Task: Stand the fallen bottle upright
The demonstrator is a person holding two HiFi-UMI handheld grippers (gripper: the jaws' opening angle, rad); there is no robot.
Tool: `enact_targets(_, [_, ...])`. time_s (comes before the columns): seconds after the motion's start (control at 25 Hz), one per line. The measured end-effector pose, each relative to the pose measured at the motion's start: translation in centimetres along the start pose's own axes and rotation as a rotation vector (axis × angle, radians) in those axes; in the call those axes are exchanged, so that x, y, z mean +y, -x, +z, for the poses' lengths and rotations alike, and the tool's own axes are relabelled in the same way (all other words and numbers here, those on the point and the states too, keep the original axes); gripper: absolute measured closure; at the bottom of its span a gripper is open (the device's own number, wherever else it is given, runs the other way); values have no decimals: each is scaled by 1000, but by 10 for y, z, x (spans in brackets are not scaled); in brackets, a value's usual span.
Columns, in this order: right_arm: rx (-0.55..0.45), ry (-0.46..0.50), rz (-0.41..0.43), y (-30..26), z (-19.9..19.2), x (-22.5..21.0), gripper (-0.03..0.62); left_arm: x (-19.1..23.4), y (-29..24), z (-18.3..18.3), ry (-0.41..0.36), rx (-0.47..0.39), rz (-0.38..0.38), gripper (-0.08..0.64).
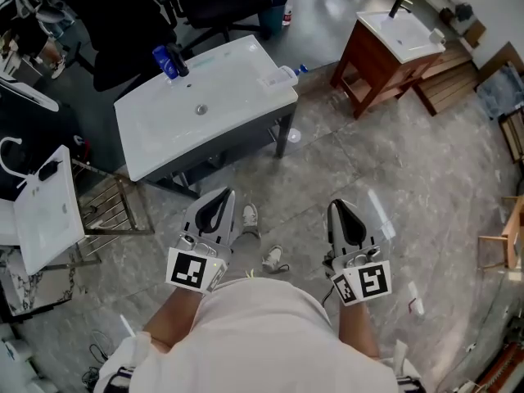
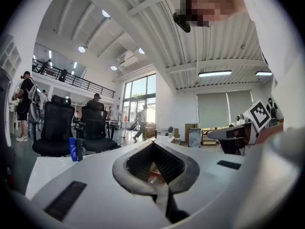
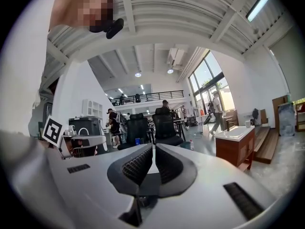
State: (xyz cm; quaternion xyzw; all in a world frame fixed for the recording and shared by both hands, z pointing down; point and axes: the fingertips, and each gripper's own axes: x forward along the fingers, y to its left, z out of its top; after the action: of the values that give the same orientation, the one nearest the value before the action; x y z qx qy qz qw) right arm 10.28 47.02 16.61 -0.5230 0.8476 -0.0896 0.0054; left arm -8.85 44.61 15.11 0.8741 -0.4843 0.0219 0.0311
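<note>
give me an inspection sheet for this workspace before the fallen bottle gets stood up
surface: white rectangular sink top on a dark frame, drain hole in the middle, mostly bare
job's things: pale plastic bottle with blue cap lying on its side at the sink top's right corner; blue upright bottle at the back edge
clutter: spare white basin at left; wooden vanity with white sink beyond
grippers: left gripper and right gripper both shut, empty, over the floor, apart from the sink top
cables: nothing seen for sure
surroundings: grey stone-look floor, black office chairs, people farther off
</note>
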Motion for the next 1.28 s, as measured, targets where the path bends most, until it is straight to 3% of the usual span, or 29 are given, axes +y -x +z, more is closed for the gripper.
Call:
enact_targets(0.32, [38, 11, -63, -55, -5, -39, 546, 37, -71, -22, 45, -4, -43, 543])
enact_targets(0.8, [83, 36, 37, -239, 18, -59, 546, 163, -204, -19, 72, -17, -17, 543])
enact_targets(1.28, [110, 31, -8, -337, 26, -82, 546, 241, -287, -22, 113, -11, -54, 543])
